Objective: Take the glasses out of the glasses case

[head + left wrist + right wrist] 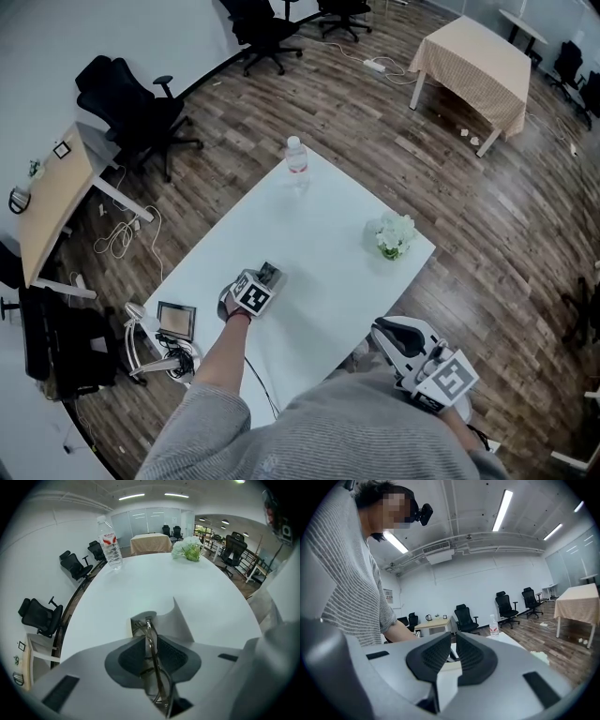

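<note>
In the left gripper view, thin-framed glasses (151, 639) stand on edge between my left gripper's (152, 644) dark pads, which press on the frame from both sides. Just beyond the jaws lies the open white glasses case (140, 620), its lid flap (180, 620) raised. In the head view, my left gripper (266, 279) points steeply down at the near left part of the white table (328, 281) and hides the case. My right gripper (382, 330) hangs off the table's near right edge; its pads (471, 656) stand almost together with nothing between them.
A water bottle (296, 156) stands at the table's far end and a white flower bunch (394, 234) near its right edge. Black office chairs (131, 103) and a cloth-covered table (473, 61) stand farther off. A small framed screen (175, 321) and cables sit left of the table.
</note>
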The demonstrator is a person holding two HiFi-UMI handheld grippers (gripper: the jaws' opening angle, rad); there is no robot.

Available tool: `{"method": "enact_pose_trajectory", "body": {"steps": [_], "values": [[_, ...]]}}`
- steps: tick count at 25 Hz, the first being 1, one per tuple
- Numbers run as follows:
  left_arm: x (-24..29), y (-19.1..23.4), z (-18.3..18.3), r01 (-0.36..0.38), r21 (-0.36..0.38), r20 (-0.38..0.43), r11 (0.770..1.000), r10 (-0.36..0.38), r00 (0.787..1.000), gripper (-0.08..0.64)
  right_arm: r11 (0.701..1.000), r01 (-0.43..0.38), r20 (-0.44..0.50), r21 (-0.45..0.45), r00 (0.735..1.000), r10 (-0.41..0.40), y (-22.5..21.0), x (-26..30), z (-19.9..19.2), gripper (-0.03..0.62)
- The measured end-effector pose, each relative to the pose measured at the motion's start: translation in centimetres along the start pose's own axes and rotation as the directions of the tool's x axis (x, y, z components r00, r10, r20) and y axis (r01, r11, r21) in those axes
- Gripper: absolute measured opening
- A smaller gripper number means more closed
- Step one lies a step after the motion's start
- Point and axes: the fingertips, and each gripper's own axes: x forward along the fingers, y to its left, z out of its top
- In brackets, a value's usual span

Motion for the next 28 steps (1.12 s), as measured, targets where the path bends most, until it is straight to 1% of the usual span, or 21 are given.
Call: {"method": "enact_pose_trajectory", "body": {"steps": [2,3,5,14,19,25,28], "values": [[-0.1,0.2,0.1,-0.008,-0.006,0.005,1.000,0.008,1.000,0.069,1.000,-0.002,-0.003,0.004,1.000,0.002,0.0,0.2,0.0,0.023],[-0.1,0.2,0.1,-0.011,-0.010,0.007,1.000,0.011,1.000,0.046,1.000,-0.003,-0.005,0.006,1.000,0.003,-0.1,0.3,-0.1,0.023],[0.0,0.2,0.2,-0.014,-0.018,0.008,1.000,0.014,1.000,0.035,1.000,-0.004,-0.008,0.012,1.000,0.004,-0.2,0.5,-0.1,0.023],[-0.2,0.1,0.3,-0.007,-0.042,0.012,0.999,0.008,1.000,0.032,1.000,-0.022,-0.019,0.006,1.000,0.022,-0.1,1.2,0.0,0.023],[-0.9,0.1,0.5,-0.012,-0.042,0.030,0.999,0.013,0.999,0.031,0.999,-0.033,-0.001,-0.006,0.999,0.033,-0.1,1.4,0.3,0.023],[-2.1,0.6,0.9,-0.022,-0.061,0.069,0.998,0.026,0.997,0.031,0.998,-0.059,-0.005,0.000,0.998,0.059,0.7,1.8,0.6,0.023],[-2.8,0.6,1.5,-0.031,-0.066,0.103,0.997,0.037,0.994,0.031,0.997,-0.079,-0.007,0.006,0.997,0.079,1.1,1.6,0.6,0.023]]}}
